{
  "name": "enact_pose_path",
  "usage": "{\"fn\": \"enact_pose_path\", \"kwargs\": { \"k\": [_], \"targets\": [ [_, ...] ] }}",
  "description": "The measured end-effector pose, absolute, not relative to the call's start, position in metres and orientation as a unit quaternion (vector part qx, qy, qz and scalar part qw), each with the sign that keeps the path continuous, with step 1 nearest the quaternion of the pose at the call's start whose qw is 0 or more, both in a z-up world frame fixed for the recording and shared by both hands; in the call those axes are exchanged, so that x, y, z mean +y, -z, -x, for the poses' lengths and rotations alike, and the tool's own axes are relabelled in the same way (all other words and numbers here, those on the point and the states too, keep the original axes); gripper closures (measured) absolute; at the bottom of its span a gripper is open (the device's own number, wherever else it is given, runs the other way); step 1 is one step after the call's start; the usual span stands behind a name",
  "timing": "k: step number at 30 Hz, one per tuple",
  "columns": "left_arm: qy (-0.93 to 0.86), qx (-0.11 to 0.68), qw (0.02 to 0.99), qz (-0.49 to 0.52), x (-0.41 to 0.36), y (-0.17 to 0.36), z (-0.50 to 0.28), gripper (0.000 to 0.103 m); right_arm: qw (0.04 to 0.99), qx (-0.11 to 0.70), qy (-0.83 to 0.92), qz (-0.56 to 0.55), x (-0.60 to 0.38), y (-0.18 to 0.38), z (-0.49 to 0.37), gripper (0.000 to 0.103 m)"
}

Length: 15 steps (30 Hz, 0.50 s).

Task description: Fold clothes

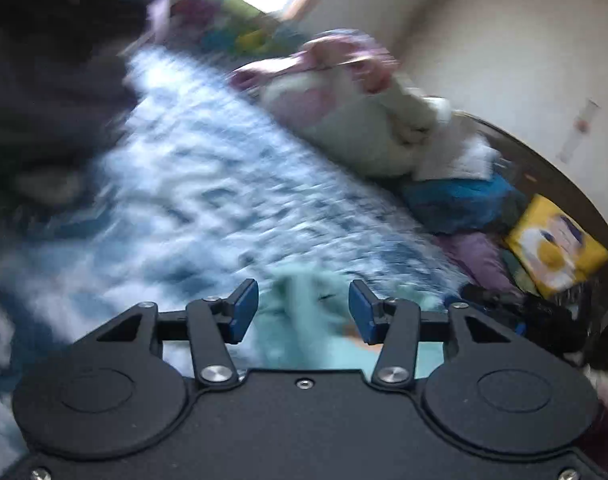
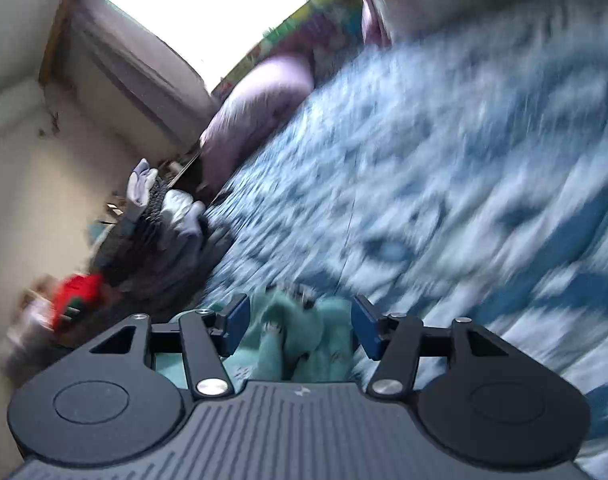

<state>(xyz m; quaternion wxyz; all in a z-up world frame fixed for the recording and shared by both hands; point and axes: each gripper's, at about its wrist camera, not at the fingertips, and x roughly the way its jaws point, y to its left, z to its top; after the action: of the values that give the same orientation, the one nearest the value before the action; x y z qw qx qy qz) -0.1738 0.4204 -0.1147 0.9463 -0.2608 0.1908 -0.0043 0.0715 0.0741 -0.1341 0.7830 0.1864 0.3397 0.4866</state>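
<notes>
Teal cloth (image 1: pixel 304 320), soft and bunched, lies between the blue pads of the left gripper (image 1: pixel 304 312); the jaws stand partly apart with a clear gap on each side of the fold, so the pads do not press on it. In the right wrist view the same kind of teal garment (image 2: pixel 299 332), crumpled into lumps, fills the space between the pads of the right gripper (image 2: pixel 299 328); those jaws are also about half open, and whether the pads bear on the fabric cannot be told through the blur. Both views are smeared. The garment rests on a bed covered with a blue-and-white patterned bedspread (image 1: pixel 207 184), at the near edge of it, just ahead of both grippers. Along the bed's far edge in the left view sits a pile of pink and white bedding (image 1: pixel 344 112), with blue fabric (image 1: pixel 460 200) and a yellow packet (image 1: pixel 556 248) beside it. In the right view a lilac pillow (image 2: pixel 259 108) lies at the bed's far edge, and a heap of grey clothes (image 2: pixel 171 228) sits off its side.
</notes>
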Motion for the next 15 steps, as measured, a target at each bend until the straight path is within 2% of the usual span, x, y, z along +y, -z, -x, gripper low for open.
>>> {"fn": "enact_pose_path", "kwargs": {
  "k": [3, 5, 7, 8, 11, 15],
  "targets": [
    [0.029, 0.188, 0.965, 0.182, 0.394, 0.108, 0.168, 0.056, 0.812, 0.254, -0.515, -0.109, 0.077, 0.112, -0.039, 0.051],
    [0.028, 0.204, 0.968, 0.146, 0.381, 0.117, 0.156, 0.056, 0.807, 0.227, -0.543, -0.055, 0.089, 0.108, -0.019, 0.054],
    [0.028, 0.243, 0.959, 0.14, 0.377, 0.137, 0.142, 0.058, 0.805, 0.249, -0.538, -0.021, 0.105, 0.118, -0.015, 0.054],
    [0.013, 0.262, 0.957, 0.121, 0.373, 0.146, 0.135, 0.064, 0.807, 0.266, -0.528, 0.001, 0.114, 0.126, -0.017, 0.055],
    [0.009, 0.257, 0.961, 0.101, 0.371, 0.155, 0.129, 0.062, 0.816, 0.267, -0.508, 0.076, 0.131, 0.142, -0.016, 0.06],
    [0.006, 0.246, 0.965, 0.091, 0.369, 0.149, 0.133, 0.064, 0.819, 0.27, -0.501, 0.079, 0.13, 0.141, -0.016, 0.06]
  ]
}}
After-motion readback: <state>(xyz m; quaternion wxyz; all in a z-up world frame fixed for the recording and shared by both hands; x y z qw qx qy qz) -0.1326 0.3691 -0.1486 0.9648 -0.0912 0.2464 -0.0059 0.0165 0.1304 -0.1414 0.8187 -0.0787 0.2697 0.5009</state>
